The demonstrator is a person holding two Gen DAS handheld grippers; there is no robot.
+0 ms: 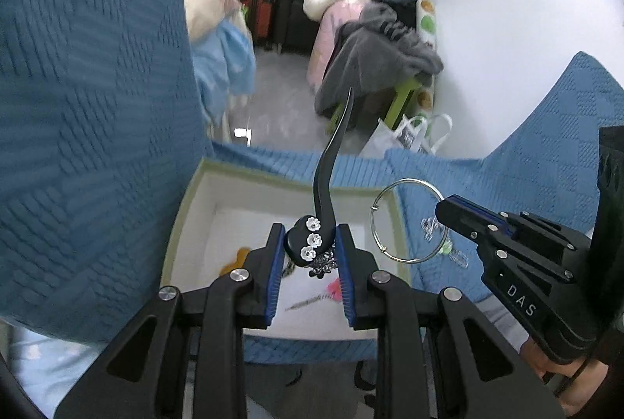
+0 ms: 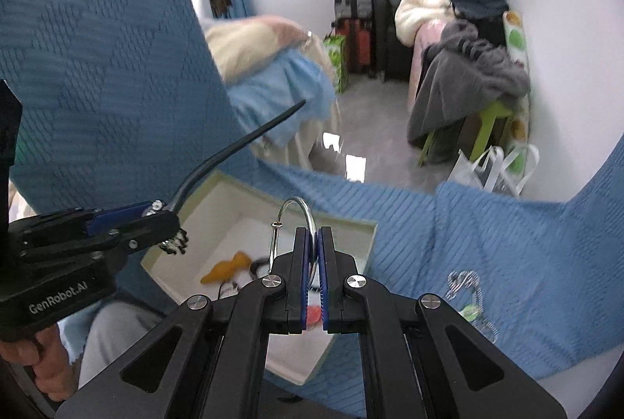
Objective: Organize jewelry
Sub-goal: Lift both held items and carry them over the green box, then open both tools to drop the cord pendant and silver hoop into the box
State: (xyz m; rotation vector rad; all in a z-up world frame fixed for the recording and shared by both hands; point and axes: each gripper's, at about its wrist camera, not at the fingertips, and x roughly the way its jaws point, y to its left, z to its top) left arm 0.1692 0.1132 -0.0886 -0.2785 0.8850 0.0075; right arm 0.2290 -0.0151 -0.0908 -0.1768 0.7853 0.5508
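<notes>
The left claw (image 1: 310, 247) is closed on a black hair stick (image 1: 327, 181). Its blue pads squeeze the fat end, which has three little white flowers on it. The thin, curvy end points up and away. A small dark dangly bit (image 1: 325, 263) hangs under the fat end.

The right claw (image 2: 314, 251) is squeezed almost all the way together, holding a silver ring bangle (image 2: 298, 212). The bangle stands up on its edge between the blue pads, and its round top sticks out above them.

Both claws hang over a white box (image 1: 195, 192) with a pale green rim. The box sits on a blue blanket (image 2: 487, 243). Inside the box lie an orange thing (image 2: 226, 268) and a pink thing (image 1: 333, 288), plus some small dark bits too small to tell.

On the blanket, to the right of the box, lie some clear sparkly pieces (image 2: 464, 282) and a little green piece (image 2: 470, 310).
</notes>
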